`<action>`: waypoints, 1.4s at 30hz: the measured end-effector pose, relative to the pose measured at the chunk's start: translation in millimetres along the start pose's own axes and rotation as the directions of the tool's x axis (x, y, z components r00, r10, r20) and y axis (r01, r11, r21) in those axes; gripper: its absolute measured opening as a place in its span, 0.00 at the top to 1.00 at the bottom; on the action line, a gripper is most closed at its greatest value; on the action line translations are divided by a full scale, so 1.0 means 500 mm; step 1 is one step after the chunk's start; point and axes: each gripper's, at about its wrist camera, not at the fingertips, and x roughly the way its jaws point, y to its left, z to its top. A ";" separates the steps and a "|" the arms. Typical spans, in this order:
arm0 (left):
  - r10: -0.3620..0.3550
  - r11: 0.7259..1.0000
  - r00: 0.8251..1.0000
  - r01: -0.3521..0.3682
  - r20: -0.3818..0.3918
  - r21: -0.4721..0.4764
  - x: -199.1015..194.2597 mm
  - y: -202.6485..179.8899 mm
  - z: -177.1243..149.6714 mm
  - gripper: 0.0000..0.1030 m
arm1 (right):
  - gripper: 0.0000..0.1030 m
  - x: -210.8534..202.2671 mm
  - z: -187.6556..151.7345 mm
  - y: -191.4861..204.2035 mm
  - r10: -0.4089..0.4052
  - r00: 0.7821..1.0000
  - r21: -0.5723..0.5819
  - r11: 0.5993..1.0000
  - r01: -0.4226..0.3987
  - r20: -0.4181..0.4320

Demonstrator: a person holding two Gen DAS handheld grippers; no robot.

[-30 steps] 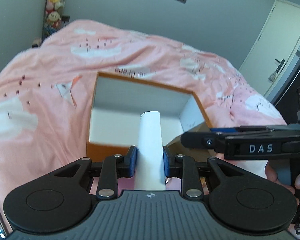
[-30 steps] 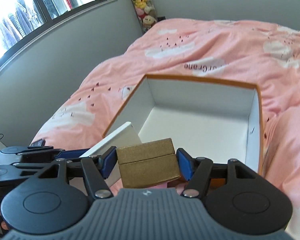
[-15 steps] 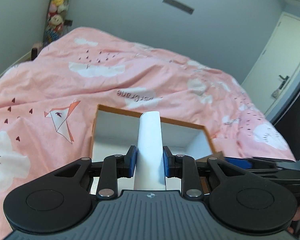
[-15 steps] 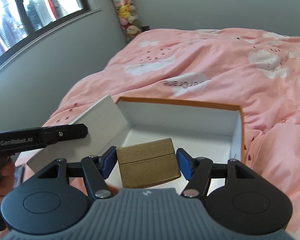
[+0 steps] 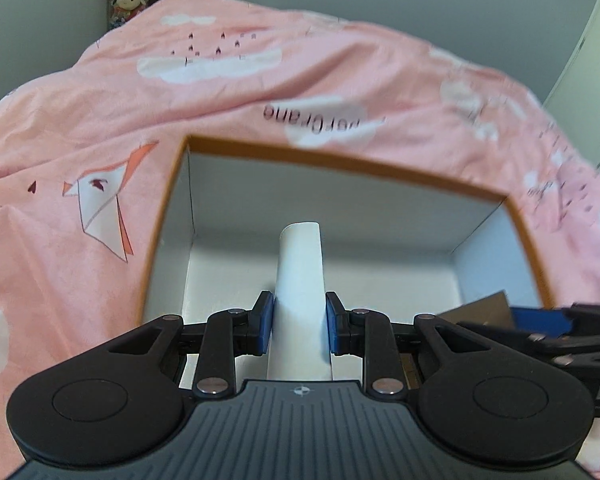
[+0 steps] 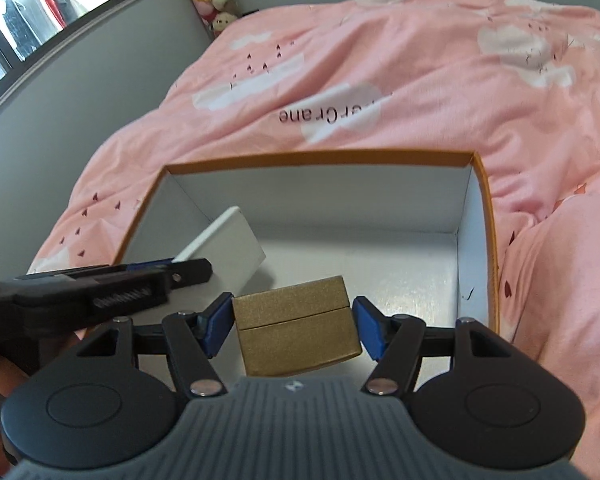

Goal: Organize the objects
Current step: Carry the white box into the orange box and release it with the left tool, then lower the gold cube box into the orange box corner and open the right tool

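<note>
- Left hand-held gripper (image 5: 299,326) clamps the white box (image 5: 300,280) by its narrow faces; we judge it light, stiff card, smooth.
- Its long axis runs forward along the fingers, over the open orange box (image 6: 486,200) on the bed (image 6: 420,60).
- Right hand-held gripper (image 6: 290,330) grips the gold box (image 6: 296,332) by its sides, broadside between the pads; rigid, likely lidded.

Gold box (image 6: 296,332); pink cloud-print duvet (image 6: 380,80)
</note>
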 end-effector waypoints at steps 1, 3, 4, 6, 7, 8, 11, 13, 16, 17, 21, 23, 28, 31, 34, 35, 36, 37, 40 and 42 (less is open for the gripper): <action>0.009 1.000 1.000 -0.009 -0.012 0.007 0.007 -0.003 -0.004 0.71 | 0.36 0.004 -0.001 -0.002 0.002 1.000 -0.001 1.000 -0.002 -0.007; 0.021 1.000 0.999 -0.021 -0.030 0.017 0.019 -0.007 -0.012 0.71 | 0.36 0.015 -0.003 -0.008 0.006 1.000 -0.002 1.000 -0.006 -0.020; 0.025 1.000 0.999 -0.024 -0.034 0.020 0.022 -0.007 -0.016 0.71 | 0.36 0.020 -0.004 -0.010 0.004 1.000 -0.003 1.000 -0.004 -0.027; 0.034 0.999 0.997 -0.033 -0.062 0.018 0.030 -0.006 -0.022 0.71 | 0.36 0.031 -0.005 -0.012 0.002 0.999 -0.006 1.000 -0.002 -0.041; 0.038 0.999 0.996 -0.037 -0.082 0.013 0.036 -0.003 -0.025 0.71 | 0.36 0.035 -0.006 -0.012 0.002 0.999 -0.008 1.000 -0.002 -0.047; 0.042 0.999 0.994 -0.041 -0.104 0.008 0.042 0.000 -0.030 0.71 | 0.36 0.038 -0.008 -0.012 0.002 0.999 -0.008 1.000 -0.003 -0.052; 0.057 0.998 0.993 -0.056 -0.107 0.012 0.041 0.008 -0.038 0.70 | 0.36 0.044 -0.010 -0.011 0.006 0.998 -0.013 1.000 -0.006 -0.062; 0.084 0.996 0.991 -0.081 -0.107 0.030 0.036 0.008 -0.038 0.70 | 0.36 0.048 -0.013 -0.009 0.003 0.997 -0.014 1.000 -0.004 -0.071; 0.112 0.991 0.988 -0.104 -0.102 0.079 0.027 0.001 -0.040 0.69 | 0.36 0.052 -0.016 -0.007 0.000 0.997 -0.015 1.000 -0.001 -0.081; 0.126 0.988 0.988 -0.117 -0.094 0.097 0.024 -0.003 -0.039 0.69 | 0.36 0.051 -0.017 -0.006 0.001 0.997 -0.018 1.000 -0.002 -0.083; 0.170 0.974 0.984 -0.159 -0.059 0.163 0.007 -0.014 -0.040 0.69 | 0.36 0.047 -0.017 0.000 0.002 0.997 -0.026 1.000 -0.004 -0.082; 0.188 0.966 0.981 -0.175 -0.052 0.191 0.002 -0.021 -0.043 0.69 | 0.36 0.045 -0.017 0.003 0.003 0.997 -0.028 1.000 -0.005 -0.081; 0.225 0.948 0.974 -0.212 -0.030 0.239 -0.003 -0.036 -0.047 0.69 | 0.36 0.041 -0.020 0.006 0.007 0.996 -0.031 0.999 -0.010 -0.086; 0.296 0.914 0.955 -0.291 0.025 0.282 -0.011 -0.048 -0.051 0.63 | 0.36 0.037 -0.023 0.007 0.005 0.996 -0.031 0.999 -0.007 -0.089; 0.326 0.895 0.944 -0.328 0.058 0.304 -0.014 -0.050 -0.051 0.63 | 0.36 0.036 -0.024 0.008 0.004 0.996 -0.032 0.999 -0.007 -0.089; 0.314 0.902 0.948 -0.314 0.047 0.297 -0.014 -0.046 -0.049 0.63 | 0.36 0.036 -0.024 0.008 0.005 0.996 -0.033 0.999 -0.008 -0.089; 0.308 0.907 0.951 -0.306 0.041 0.291 -0.013 -0.043 -0.048 0.63 | 0.36 0.035 -0.024 0.008 0.006 0.996 -0.033 0.999 -0.009 -0.090; 0.310 0.905 0.950 -0.309 0.045 0.291 -0.013 -0.041 -0.048 0.63 | 0.36 0.034 -0.025 0.009 0.007 0.996 -0.034 0.999 -0.010 -0.090; 0.323 0.895 0.945 -0.324 0.056 0.306 -0.011 -0.040 -0.051 0.63 | 0.36 0.033 -0.028 0.011 0.011 0.996 -0.037 0.999 -0.015 -0.094; 0.320 0.893 0.946 -0.320 0.055 0.315 -0.008 -0.041 -0.053 0.63 | 0.36 0.034 -0.030 0.015 0.017 0.995 -0.036 0.999 -0.021 -0.098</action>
